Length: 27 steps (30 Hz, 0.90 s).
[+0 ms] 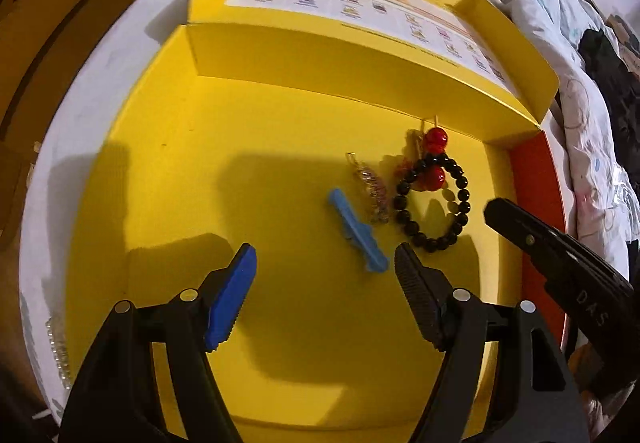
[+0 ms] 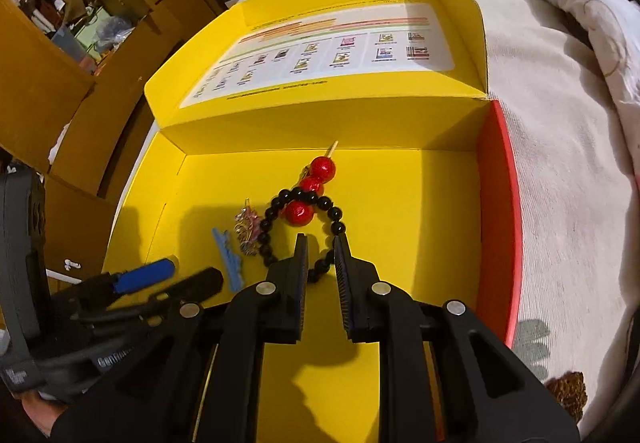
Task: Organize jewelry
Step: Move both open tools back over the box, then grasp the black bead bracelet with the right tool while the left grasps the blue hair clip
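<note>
A yellow box (image 1: 168, 179) (image 2: 420, 211) lies open on a bed. On its floor lie a black bead bracelet (image 1: 434, 203) (image 2: 276, 203), a stick of red balls (image 1: 434, 159) (image 2: 312, 187), a small pink-and-gold brooch (image 1: 372, 189) (image 2: 248, 229) and a blue hair clip (image 1: 356, 231) (image 2: 228, 253). My left gripper (image 1: 324, 263) (image 2: 168, 275) is open and empty above the floor, just short of the blue clip. My right gripper (image 2: 321, 241) (image 1: 520, 231) is partly open and empty, its tips over the near side of the bracelet.
The box's lid (image 1: 360, 3) (image 2: 328, 51) stands open behind, with a printed sheet inside. The box's right wall is red (image 2: 500, 203). A quilt (image 2: 560, 23) lies right. Wooden furniture (image 2: 48, 83) stands left. A string of clear beads (image 1: 60, 347) lies outside the box at left.
</note>
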Available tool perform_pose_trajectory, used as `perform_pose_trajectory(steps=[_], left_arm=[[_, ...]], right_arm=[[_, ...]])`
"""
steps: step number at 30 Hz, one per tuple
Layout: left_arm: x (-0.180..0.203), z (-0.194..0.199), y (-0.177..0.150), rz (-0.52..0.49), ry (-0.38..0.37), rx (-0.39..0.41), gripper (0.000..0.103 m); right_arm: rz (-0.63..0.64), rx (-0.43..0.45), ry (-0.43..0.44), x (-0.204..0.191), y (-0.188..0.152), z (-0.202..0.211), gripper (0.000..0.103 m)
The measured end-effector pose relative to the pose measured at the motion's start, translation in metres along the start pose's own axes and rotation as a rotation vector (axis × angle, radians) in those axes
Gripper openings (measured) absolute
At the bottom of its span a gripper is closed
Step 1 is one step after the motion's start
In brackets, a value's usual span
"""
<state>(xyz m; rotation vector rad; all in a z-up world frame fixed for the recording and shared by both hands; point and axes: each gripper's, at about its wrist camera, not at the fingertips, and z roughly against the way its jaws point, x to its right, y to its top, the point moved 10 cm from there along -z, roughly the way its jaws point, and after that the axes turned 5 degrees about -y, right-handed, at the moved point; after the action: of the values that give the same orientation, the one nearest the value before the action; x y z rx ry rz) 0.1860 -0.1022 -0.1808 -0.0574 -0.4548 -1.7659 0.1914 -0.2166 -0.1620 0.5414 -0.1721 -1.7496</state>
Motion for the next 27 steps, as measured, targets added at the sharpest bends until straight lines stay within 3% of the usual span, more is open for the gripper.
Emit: perform_pose_trajectory(steps=[20,22,25,27], left_arm=[[-0.001,-0.018,0.003,-0.014,0.074,-0.028,0.071],[0.001,-0.019,0.003,-0.019,0.078,-0.028,0.071],[0.004,-0.021,0.004,-0.026,0.087,-0.026,0.071],[0.005,-0.023,0.005,-0.03,0.095,-0.023,0.071]], right_arm=[[0.027,-0.047,-0.052,0.001,0.01,-0.029,0.021],[0.03,-0.075,-0.062,0.002,0.008,-0.035,0.025],[0.028,-0.072,-0.027,-0.002,0.009,-0.036,0.044],[0.037,-0.069,-0.048,-0.002,0.008,-0.036,0.047]])
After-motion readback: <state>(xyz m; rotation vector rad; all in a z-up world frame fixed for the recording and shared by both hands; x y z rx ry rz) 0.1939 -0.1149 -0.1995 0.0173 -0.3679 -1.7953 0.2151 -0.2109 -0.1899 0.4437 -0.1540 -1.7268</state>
